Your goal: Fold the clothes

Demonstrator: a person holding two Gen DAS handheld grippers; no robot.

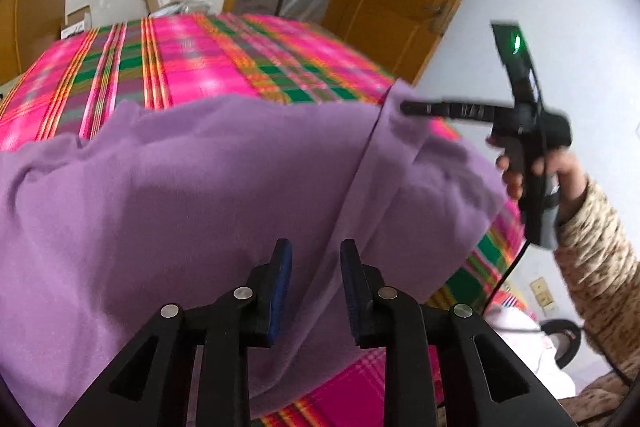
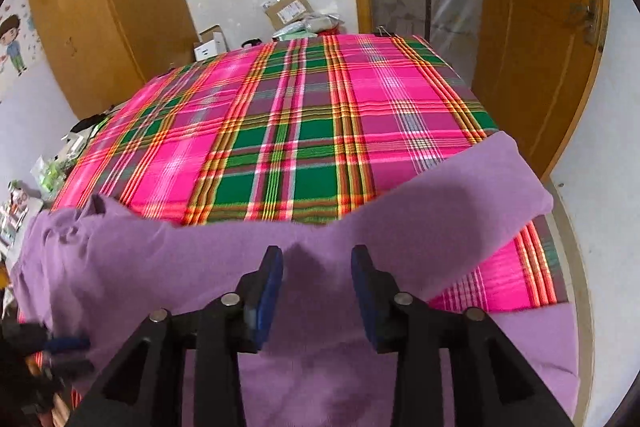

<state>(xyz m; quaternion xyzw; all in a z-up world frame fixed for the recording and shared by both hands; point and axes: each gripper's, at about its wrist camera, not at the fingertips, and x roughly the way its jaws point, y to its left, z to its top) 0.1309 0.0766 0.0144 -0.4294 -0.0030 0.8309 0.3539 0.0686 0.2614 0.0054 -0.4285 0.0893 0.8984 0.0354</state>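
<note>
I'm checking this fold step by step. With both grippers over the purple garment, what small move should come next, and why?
Probably lower the right gripper and close it on the purple garment. Its jaws stand apart with nothing pinched, as do the left gripper's, and the cloth lies loose and rumpled on the plaid bedspread, so no fold can proceed without a grip.

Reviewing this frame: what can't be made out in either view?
- Left wrist view: near part of the purple garment, hidden by the left gripper.
- Left wrist view: right gripper is motion-blurred.
- Right wrist view: garment type unclear; its near part is cut off by the bottom edge.
- Right wrist view: box label too small.
</note>
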